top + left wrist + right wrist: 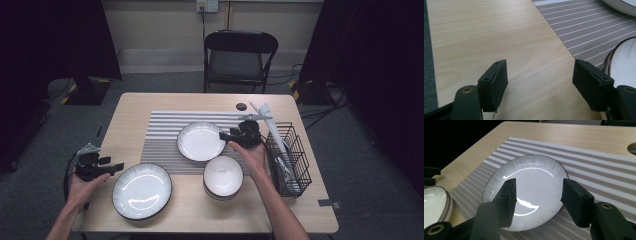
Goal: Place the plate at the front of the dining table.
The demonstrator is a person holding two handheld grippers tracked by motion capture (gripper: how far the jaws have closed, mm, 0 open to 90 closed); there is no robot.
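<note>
The right gripper [231, 138] hovers at the rim of the white round plate [201, 141] on the striped grey mat [160, 135], fingers apart, gripping nothing. The left gripper [540, 80] (fingers also apart) sits over bare wooden surface [486, 37], just beside the dark-rimmed white plate [142, 191].

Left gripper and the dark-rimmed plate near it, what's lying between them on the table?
Nothing: in the high view, bare wooden table separates the left gripper from the dark-rimmed plate; the left gripper view shows bare wood between its open jaws.
</note>
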